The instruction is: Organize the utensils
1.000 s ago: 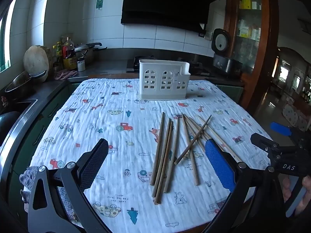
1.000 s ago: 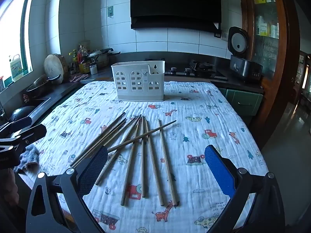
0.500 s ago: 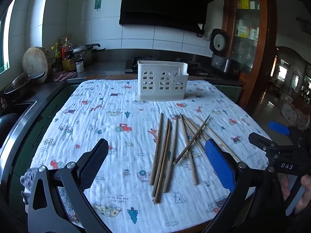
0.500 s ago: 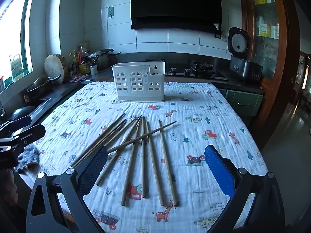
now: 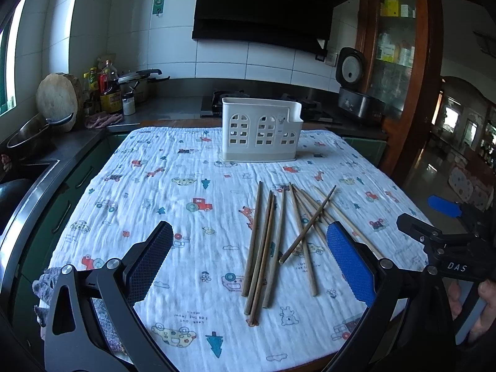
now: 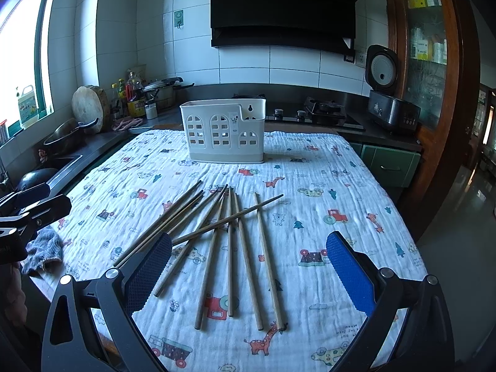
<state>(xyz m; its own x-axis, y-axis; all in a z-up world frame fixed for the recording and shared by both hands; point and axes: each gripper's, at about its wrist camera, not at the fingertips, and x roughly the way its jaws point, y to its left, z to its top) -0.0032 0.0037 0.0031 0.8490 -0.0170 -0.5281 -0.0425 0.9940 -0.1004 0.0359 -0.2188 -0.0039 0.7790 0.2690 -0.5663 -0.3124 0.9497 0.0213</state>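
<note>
Where printed cloth [image 6: 325, 167] covers the surface: loose chopsticks [image 6: 229, 235] mid-cloth, white holder [image 6: 223, 135] upright behind, dark counter [image 6: 356, 127] beyond. Left gripper [image 5: 248, 266] and right gripper [image 6: 245, 272]: jaws wide, empty.

Wooden chopsticks [image 6: 231, 235] lie fanned, one crossing, before upright, seemingly empty white holder [image 6: 223, 135].

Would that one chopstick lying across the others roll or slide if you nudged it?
Probably. The crossing chopstick is thin and rests atop the other chopsticks, so it may pivot or slip off. It looks stiff and light. The wrinkled cloth should soon stop it.
</note>
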